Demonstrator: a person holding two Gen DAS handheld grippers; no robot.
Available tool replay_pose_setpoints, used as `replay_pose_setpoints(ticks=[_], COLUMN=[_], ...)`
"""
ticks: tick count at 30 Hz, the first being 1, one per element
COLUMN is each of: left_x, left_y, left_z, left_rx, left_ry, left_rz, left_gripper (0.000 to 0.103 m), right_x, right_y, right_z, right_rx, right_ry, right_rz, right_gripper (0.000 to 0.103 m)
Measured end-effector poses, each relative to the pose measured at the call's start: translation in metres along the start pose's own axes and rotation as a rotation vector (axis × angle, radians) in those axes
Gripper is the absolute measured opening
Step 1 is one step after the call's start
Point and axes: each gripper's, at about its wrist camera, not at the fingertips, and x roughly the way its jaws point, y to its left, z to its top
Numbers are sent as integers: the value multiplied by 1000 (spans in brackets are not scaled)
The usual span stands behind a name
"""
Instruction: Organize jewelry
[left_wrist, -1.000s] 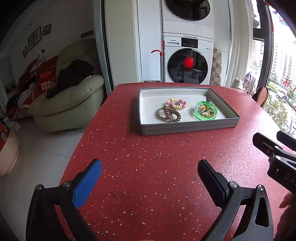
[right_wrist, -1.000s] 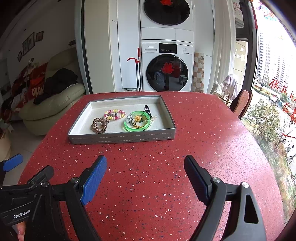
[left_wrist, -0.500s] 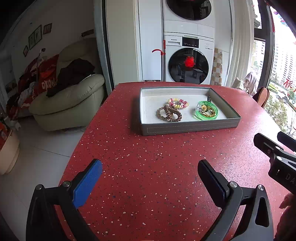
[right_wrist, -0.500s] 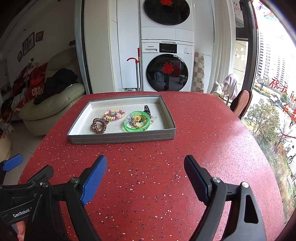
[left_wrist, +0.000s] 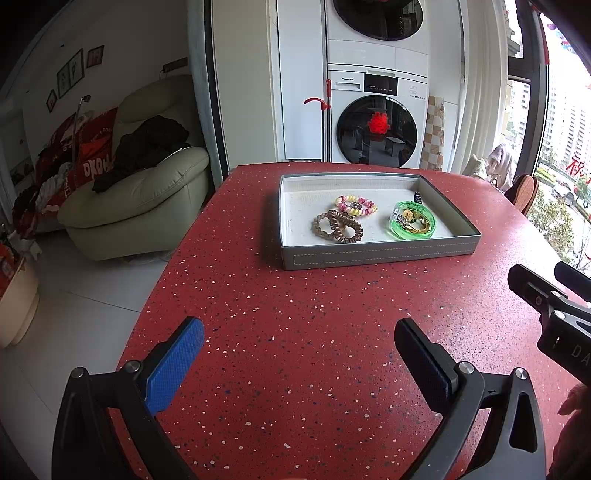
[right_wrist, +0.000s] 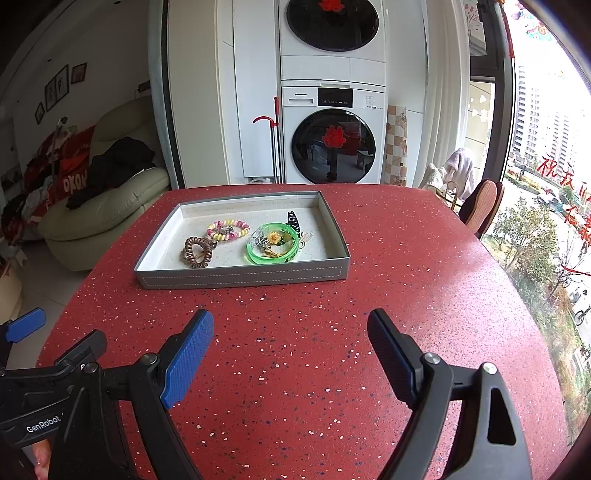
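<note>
**Jewelry Tray: Claw Standby**

All jewelry lies inside the grey tray (right_wrist: 242, 275) on the red tabletop (right_wrist: 295, 369): brown coil ties (right_wrist: 196, 252), pastel bracelet (right_wrist: 227, 229), green bangle (right_wrist: 272, 243) ringing small pieces. Left claw (left_wrist: 299, 354) and right claw (right_wrist: 290, 349) hover wide, empty. This fits sorting pending or completed; approach any piece from above.

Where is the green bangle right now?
In both wrist views the green bangle lies inside the grey tray, in its right half, right of the brown spiral hair tie, with small trinkets inside its ring.
</note>
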Motion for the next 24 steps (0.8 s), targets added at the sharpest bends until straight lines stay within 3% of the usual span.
replay_pose_setpoints(ticks=[24], left_x=[2], left_y=[-1], left_z=[-1], left_rx=[0], left_ry=[5], left_rz=[-3], left_gripper=[103], right_x=[0], right_y=[1], right_z=[1], right_rx=[-1], right_ry=[-2], right_rz=[1], right_gripper=[88])
